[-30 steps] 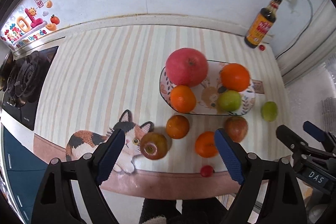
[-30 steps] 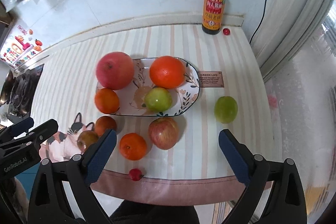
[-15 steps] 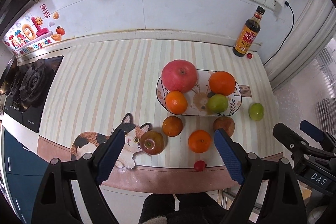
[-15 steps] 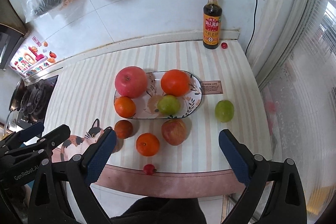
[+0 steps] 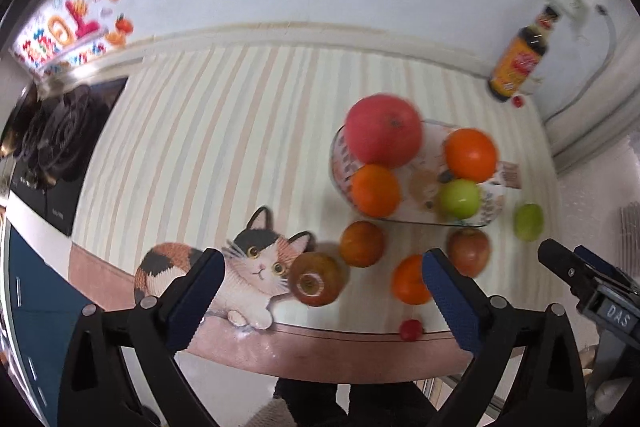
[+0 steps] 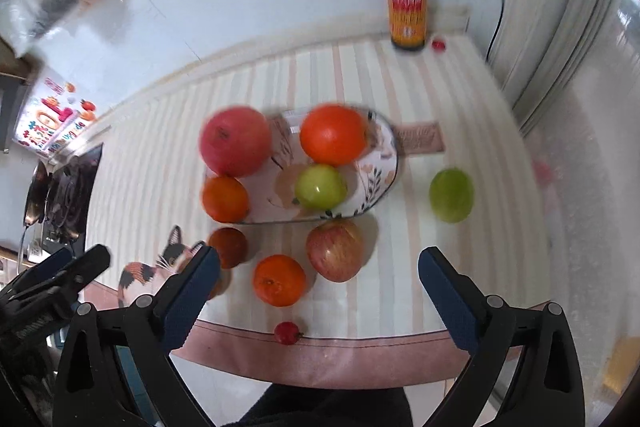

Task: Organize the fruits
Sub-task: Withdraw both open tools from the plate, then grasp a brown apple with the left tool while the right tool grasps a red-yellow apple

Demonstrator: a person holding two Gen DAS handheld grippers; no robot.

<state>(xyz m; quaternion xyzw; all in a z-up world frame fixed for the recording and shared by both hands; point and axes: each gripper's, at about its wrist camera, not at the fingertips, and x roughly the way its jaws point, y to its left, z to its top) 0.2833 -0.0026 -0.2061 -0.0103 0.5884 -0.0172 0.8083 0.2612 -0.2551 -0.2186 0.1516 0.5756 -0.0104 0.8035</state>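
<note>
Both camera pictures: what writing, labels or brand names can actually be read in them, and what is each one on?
"DAS": on the right gripper, seen in the left wrist view.
Label of the sauce bottle: blurred, unreadable.
Small brown tag on the striped mat beside the plate: blurred, unreadable.
Colourful sticker on the wall: large shapes like "01", the smaller text unreadable.
Lettering on the left gripper, in the right wrist view: too blurred to read.

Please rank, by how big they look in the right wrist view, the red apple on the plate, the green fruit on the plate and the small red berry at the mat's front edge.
1. red apple
2. green fruit
3. red berry
</note>
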